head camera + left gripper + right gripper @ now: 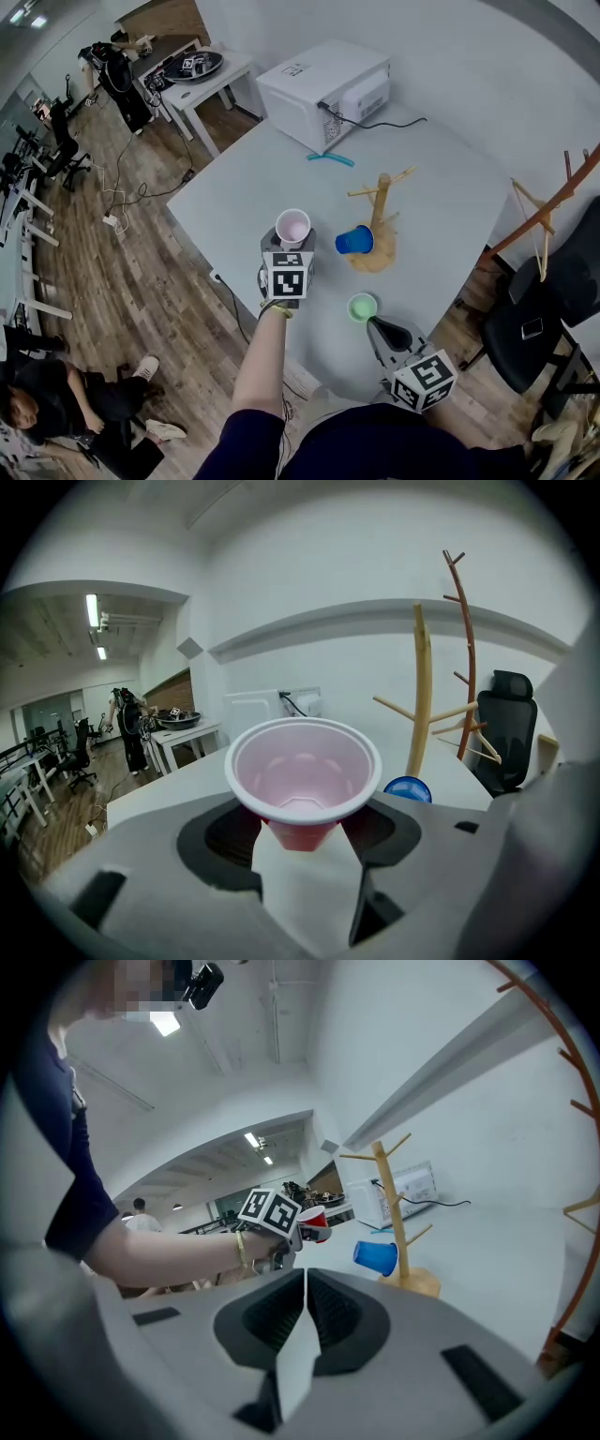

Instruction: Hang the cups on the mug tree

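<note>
Left gripper view shows the left gripper (305, 850) clamped wide around 1 upright red cup (302, 775). Ahead to its right, a blue cup (354, 242) hangs on the mug tree (379, 211). The right gripper (305, 1307) is closed and empty, with a green cup (362, 307) just ahead of it on the bench (244, 187).

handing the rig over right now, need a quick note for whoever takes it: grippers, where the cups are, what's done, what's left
The left gripper is shut on the red cup, held upright above the table, short of the mug tree.
The right gripper is shut and empty, near the green cup.
The blue cup hangs on a low peg of the mug tree.
The green cup stands upright on the table.
Done: one cup hung.
Left: hang the red cup, then pick up and hang the green cup.
</note>
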